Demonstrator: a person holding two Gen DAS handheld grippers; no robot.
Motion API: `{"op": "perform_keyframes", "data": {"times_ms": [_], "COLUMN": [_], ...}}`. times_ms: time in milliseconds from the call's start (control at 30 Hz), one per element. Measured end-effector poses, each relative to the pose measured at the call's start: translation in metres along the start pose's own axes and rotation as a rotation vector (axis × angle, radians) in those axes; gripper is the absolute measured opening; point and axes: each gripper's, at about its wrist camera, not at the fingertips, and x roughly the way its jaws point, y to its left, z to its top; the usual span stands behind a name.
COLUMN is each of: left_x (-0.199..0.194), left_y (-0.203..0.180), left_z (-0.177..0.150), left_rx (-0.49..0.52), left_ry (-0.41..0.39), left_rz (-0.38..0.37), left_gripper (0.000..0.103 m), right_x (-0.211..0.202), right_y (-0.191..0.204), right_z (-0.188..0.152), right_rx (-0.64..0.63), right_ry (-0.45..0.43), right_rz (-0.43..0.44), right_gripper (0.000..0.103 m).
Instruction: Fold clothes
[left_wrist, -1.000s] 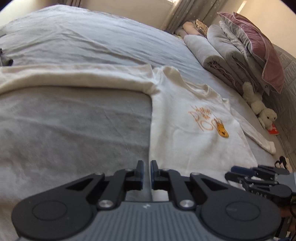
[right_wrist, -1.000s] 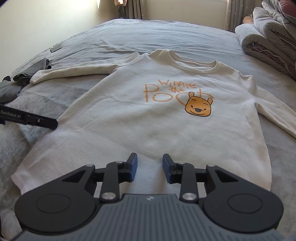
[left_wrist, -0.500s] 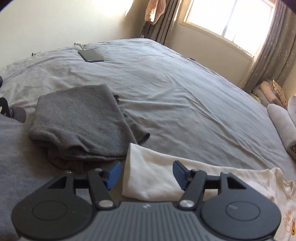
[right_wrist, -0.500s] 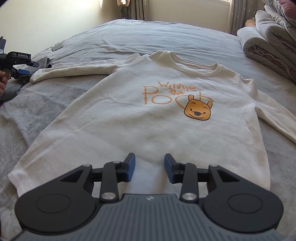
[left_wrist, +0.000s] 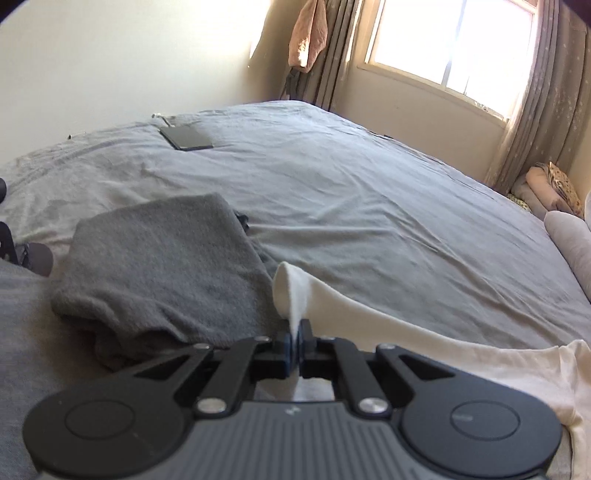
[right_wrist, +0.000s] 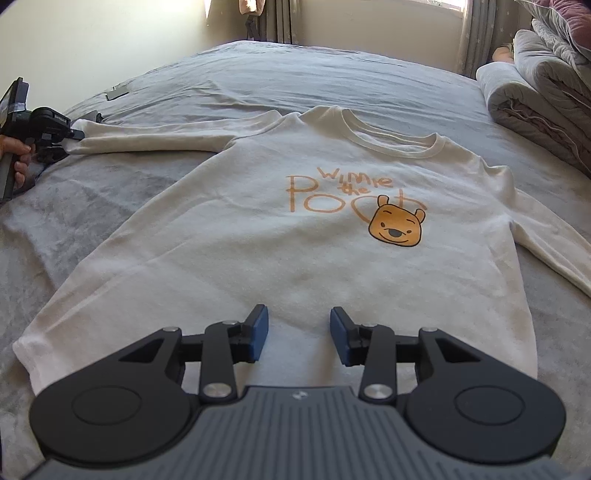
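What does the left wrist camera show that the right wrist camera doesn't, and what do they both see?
Only the left wrist view shows the left gripper shut on the sleeve cuff up close, beside a folded grey garment, with the window behind.

Only the right wrist view shows the open right gripper over the cream sweatshirt, its bear print and the rolled bedding.

Both show the grey bedsheet and the stretched-out sleeve.

Each hand-held gripper (right_wrist: 297, 334) has black linkage arms, silver screws, blue pads, ribbed grey body.
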Motion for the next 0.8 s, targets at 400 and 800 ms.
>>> {"op": "perform_keyframes", "data": {"times_ms": [400,800], "left_x": [0.004,0.004], "left_y": [-0.004,-0.017], "left_z": [-0.007,-0.009], "left_rx": [0.022,0.028], "left_ry": [-0.036,-0.042], "left_rz": [0.039,0.118], "left_gripper": [0.004,0.005], "right_x": [-0.011,-0.003], "right_y": [0.012,0.053], "right_z": [0.004,-0.007], "right_rx": [-0.024,-0.13], "right_ry": [-0.074,-0.043], "right_rz": [0.051,0.123], "right_gripper": [0.042,0.042]}}
